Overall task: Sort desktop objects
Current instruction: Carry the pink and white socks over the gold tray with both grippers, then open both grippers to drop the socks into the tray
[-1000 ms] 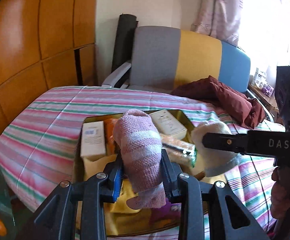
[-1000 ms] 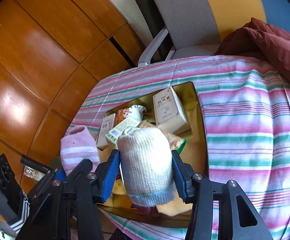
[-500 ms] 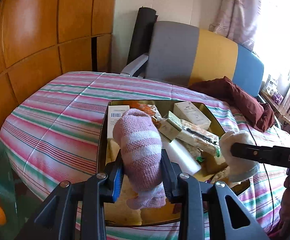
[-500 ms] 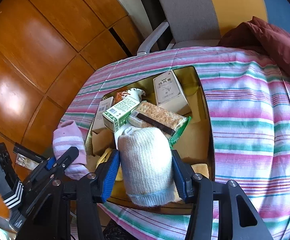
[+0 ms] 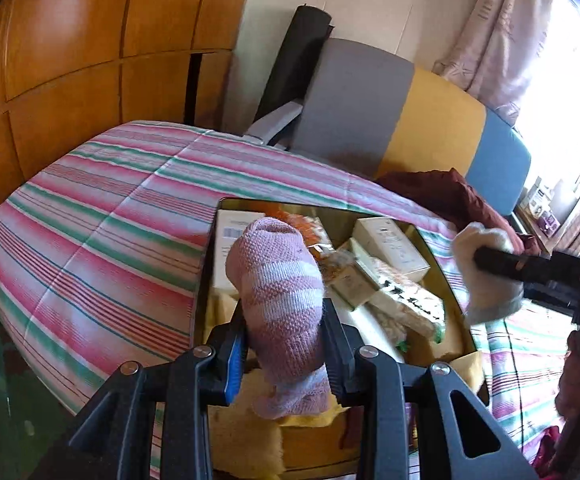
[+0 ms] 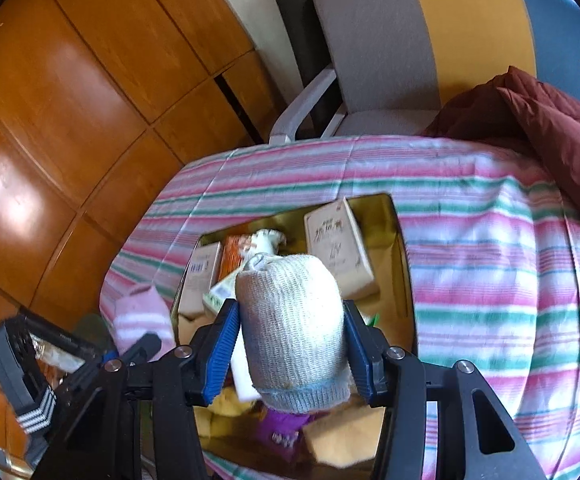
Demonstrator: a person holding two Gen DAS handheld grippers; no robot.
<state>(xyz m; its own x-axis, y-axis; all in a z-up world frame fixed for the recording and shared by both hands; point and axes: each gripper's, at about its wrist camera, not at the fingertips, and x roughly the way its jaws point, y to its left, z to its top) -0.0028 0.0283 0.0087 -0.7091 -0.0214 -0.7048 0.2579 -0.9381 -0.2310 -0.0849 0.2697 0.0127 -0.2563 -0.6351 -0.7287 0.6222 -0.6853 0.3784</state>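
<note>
Here the left gripper clamps a pink striped sock above the gold tray's near edge; rightward, the right gripper squeezes a white sock. Either soft roll could slip loose.

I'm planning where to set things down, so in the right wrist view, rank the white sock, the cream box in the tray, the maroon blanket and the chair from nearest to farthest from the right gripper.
1. white sock, clamped between the right gripper jaws.
2. cream box, just ahead in the gold tray, toward its far end.
3. maroon blanket, far right, on the striped cover's edge.
4. chair, behind the table, at top.
</note>
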